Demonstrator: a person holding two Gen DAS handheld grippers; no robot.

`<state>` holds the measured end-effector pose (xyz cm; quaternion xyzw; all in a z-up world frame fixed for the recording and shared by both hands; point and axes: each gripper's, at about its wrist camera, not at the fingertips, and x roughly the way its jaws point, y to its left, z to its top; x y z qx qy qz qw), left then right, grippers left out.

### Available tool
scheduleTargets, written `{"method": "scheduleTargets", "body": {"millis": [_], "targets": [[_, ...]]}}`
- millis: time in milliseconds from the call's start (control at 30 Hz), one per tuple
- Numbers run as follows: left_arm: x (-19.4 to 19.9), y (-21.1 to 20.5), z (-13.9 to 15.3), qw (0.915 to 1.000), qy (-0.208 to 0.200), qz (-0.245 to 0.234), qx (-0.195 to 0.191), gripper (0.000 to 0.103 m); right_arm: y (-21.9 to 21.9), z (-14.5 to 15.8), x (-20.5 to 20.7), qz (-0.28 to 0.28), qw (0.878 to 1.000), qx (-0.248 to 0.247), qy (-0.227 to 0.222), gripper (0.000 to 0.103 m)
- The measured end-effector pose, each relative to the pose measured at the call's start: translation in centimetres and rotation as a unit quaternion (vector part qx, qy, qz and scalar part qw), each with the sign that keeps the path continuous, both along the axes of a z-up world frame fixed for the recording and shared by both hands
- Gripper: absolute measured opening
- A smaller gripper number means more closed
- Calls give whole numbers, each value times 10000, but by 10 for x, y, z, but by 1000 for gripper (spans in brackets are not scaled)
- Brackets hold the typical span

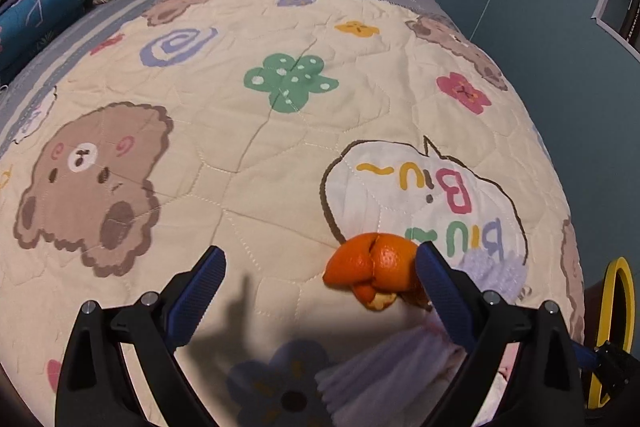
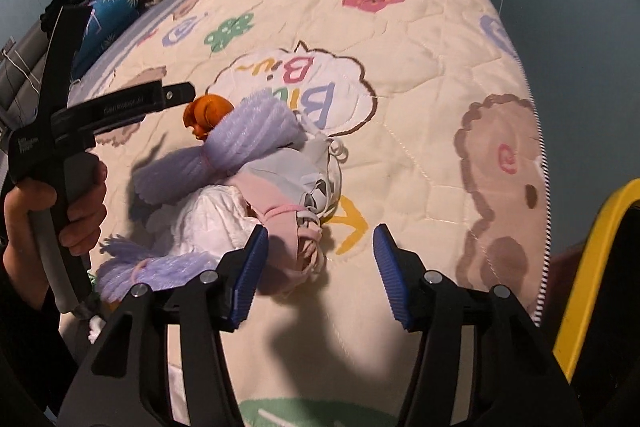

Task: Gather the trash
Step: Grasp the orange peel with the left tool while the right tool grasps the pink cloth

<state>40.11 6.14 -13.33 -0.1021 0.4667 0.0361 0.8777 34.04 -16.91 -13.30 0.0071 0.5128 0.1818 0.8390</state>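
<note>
On the quilted bedspread [image 1: 248,155], close to the near edge, your trash lies in one small heap: an orange peel [image 1: 372,267] at the far end, lilac yarn bundles [image 2: 248,131] across it, then a crumpled white tissue [image 2: 212,223], pink and grey scraps [image 2: 288,183] and a loop of white string [image 2: 336,155]; the peel sits on the edge of the white speech bubble printed on the quilt. Your left gripper [image 1: 320,267] stands wide apart and holds nothing; its right finger is just beside the peel, possibly touching it, while the left finger is well clear. Your right gripper [image 2: 320,247] is roughly half open and also empty; the pink scraps lie just beyond its left finger, with bare quilt between the fingers. A yellow-rimmed bin [image 2: 592,267] waits off the bed's right edge.

What could go wrong, as I judge it: the peel lies off to one side of the left fingers, so closing now may only nudge it away; the yarn and string are tangled through the heap, so lifting one piece may drag others and drop them short of the bin; closing low may pinch the soft quilt too.

Writing: the bubble reads "Biu Biu~"; the lettering on the left gripper's body is too blurred to read.
</note>
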Motion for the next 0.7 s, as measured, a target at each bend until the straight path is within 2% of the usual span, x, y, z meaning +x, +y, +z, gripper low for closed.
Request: {"method": "scheduleTargets", "body": {"millis": [167, 267, 333, 400, 500, 700], "targets": [[10, -11, -13, 9997, 100, -197, 116, 92, 11, -10, 8, 129, 9999, -23, 86, 52], [13, -13, -17, 9994, 129, -310, 128, 90, 20, -18, 11, 259, 9995, -80, 183, 48], [15, -14, -19, 9991, 135, -396, 13, 82, 26, -21, 9, 347, 9991, -134, 196, 44], [15, -16, -19, 9984, 115, -546, -89, 70, 32, -23, 7, 452, 9987, -179, 181, 36], [13, -23, -18, 9969, 84, -768, -128, 46, 34, -25, 8, 510, 9984, -145, 214, 28], [4, -38, -17, 9937, 27, -1114, 147, 43, 28, -24, 9, 441, 9985, 37, 326, 22]]}}
